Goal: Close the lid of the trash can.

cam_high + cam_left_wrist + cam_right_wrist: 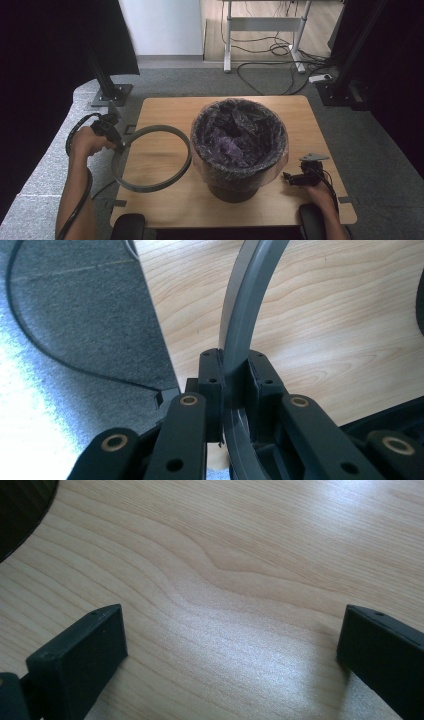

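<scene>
A dark bin (239, 150) lined with a purple-tinted clear bag stands on the wooden table (165, 200), right of centre. A large grey ring (150, 185) hangs tilted over the table's left half, beside the bin. My left gripper (120, 146) is shut on the ring's left edge; in the left gripper view the grey ring (245, 315) runs up between the two pads (212, 385). My right gripper (289, 177) sits low on the table at the bin's right, open, with bare wood between its fingertips (85, 650).
The table's left edge (155, 325) borders grey carpet with a black cable (30, 335) on it. Black curtains and stand bases flank the table. A white desk frame (265, 30) and loose cables lie on the floor behind.
</scene>
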The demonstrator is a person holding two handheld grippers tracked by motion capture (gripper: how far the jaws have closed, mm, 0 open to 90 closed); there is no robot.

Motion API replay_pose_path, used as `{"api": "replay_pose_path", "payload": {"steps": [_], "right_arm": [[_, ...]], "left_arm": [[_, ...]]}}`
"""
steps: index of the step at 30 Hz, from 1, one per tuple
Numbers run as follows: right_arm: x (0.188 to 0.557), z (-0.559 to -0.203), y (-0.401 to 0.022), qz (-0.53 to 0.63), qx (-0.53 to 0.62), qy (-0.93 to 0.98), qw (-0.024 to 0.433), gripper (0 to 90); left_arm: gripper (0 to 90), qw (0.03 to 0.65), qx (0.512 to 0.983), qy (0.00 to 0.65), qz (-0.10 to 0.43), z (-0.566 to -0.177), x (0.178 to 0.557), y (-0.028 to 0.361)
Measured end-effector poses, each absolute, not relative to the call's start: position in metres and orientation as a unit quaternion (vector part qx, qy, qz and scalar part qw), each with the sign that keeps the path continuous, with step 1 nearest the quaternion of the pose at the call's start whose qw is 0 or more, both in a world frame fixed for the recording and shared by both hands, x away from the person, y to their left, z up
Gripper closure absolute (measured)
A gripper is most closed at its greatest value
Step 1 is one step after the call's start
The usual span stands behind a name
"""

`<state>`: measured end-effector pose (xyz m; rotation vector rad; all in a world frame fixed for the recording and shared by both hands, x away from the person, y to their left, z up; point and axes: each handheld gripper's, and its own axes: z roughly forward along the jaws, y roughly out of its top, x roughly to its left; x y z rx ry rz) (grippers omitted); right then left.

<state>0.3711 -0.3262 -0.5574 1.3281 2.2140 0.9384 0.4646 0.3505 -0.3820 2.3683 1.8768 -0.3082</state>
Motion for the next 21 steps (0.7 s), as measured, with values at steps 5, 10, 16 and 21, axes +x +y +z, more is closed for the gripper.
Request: {"api": "replay_pose_path", "payload": {"steps": [5,10,16,21], "right_arm": [[0.371,-0.558,-0.326,0.335,0.474,0.790,0.196,0.0],[0.371,-0.557,-0.326,0.335,0.474,0.790,0.196,0.0],[0.371,-0.558,-0.326,0.335,0.474,0.790,0.196,0.0],[0.371,-0.557,-0.326,0.335,0.474,0.790,0.196,0.0]], "left_arm": [[79.6,0.057,0.778,0.617,-0.098,-0.367,0.463,0.354],[79.6,0.059,0.779,0.617,-0.097,-0.351,0.461,0.358],[79.7,0.065,0.782,0.613,-0.091,-0.326,0.459,0.359],[79.7,0.067,0.784,0.610,-0.093,-0.312,0.458,0.357]]}}
